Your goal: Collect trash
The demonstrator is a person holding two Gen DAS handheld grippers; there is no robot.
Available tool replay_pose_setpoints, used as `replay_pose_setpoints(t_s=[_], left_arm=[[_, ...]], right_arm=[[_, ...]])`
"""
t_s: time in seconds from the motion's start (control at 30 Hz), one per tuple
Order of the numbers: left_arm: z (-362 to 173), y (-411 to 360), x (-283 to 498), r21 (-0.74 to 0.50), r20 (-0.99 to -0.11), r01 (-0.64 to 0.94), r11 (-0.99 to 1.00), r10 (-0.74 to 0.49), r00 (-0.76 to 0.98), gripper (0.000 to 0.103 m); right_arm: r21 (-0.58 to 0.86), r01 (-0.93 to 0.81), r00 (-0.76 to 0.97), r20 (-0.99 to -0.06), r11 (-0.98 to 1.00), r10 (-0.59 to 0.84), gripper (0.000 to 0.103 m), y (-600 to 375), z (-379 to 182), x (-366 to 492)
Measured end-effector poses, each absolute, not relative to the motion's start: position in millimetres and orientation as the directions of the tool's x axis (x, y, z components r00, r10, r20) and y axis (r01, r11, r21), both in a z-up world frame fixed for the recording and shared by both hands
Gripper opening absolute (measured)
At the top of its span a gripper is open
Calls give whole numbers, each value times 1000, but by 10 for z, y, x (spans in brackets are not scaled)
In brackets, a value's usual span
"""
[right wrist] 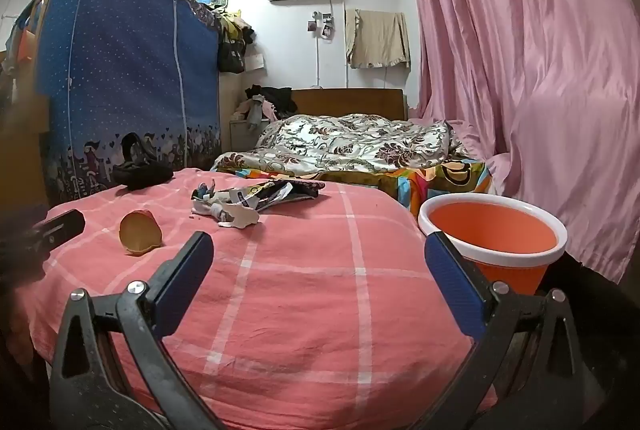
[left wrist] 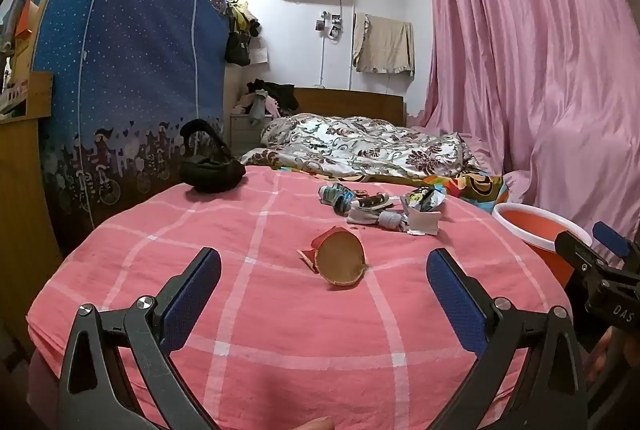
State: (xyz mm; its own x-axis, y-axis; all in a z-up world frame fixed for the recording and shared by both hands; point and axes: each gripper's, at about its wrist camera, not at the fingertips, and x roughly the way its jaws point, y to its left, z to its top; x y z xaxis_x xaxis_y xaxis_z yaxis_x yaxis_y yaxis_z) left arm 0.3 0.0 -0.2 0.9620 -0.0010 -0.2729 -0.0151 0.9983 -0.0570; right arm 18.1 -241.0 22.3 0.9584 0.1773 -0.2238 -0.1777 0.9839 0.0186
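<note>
A crushed red paper cup lies on its side on the pink checked bedspread, its brown inside facing me. Behind it sits a heap of torn wrappers and paper scraps. An orange bucket with a white rim stands off the bed's right edge. My left gripper is open, just short of the cup, with nothing between its blue pads. My right gripper is open over bare bedspread, left of the bucket. The right gripper also shows in the left wrist view.
A black bag rests at the bed's far left. A blue fabric wardrobe stands to the left, a floral quilt lies further back, and a pink curtain hangs on the right.
</note>
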Motion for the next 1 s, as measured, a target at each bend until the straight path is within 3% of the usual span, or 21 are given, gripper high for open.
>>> replay_pose_setpoints(t_s=[1.0], left_arm=[[-2, 47, -11, -58, -272, -18, 998, 1, 962, 101]], right_arm=[[14, -178, 957, -229, 984, 177, 103, -2402, 209, 187]])
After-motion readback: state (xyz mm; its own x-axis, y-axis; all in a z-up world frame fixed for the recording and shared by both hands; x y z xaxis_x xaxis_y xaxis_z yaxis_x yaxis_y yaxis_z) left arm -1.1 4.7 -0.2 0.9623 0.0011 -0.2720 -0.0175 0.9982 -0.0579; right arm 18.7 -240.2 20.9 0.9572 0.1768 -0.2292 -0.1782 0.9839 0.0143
